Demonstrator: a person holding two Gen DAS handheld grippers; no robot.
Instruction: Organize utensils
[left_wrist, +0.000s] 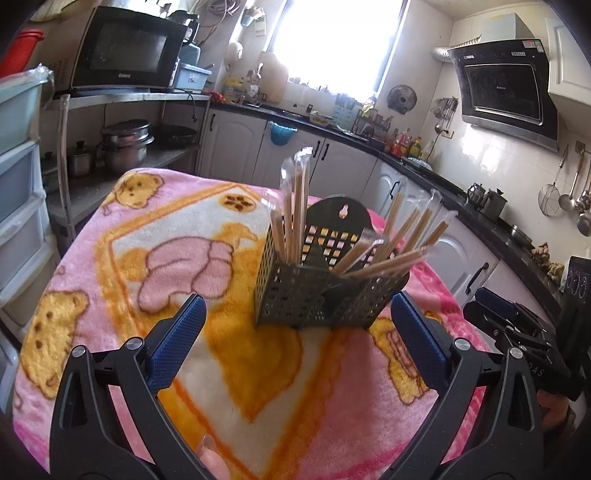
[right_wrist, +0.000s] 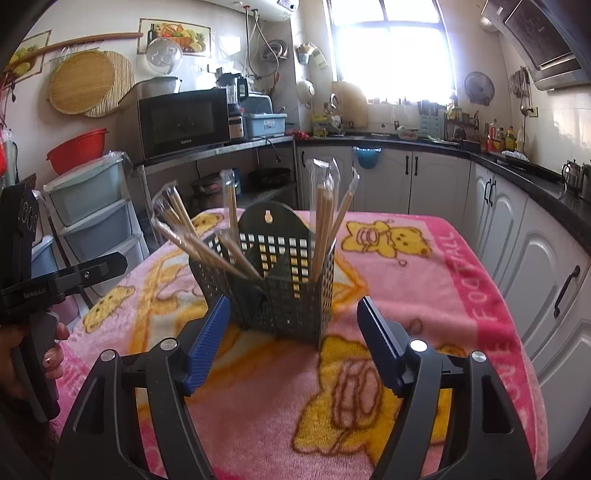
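Pink cartoon-bear blanket (right_wrist: 424, 302) spread over the surface. Black microwave (right_wrist: 183, 120) on a shelf at left, red basin (right_wrist: 79, 147) beside it above plastic drawers (right_wrist: 99, 218). Bright window (right_wrist: 391, 48) behind. White cabinets (right_wrist: 517, 236) under a dark counter (right_wrist: 535, 184). Range hood (left_wrist: 506, 88) at right, ladles (left_wrist: 570, 188) hanging below.

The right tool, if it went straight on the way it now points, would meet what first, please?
Most likely the dark perforated plastic utensil basket, which stands dead ahead of the open right tool on the pink cartoon-bear blanket. Nothing lies between them, though depth is hard to judge.
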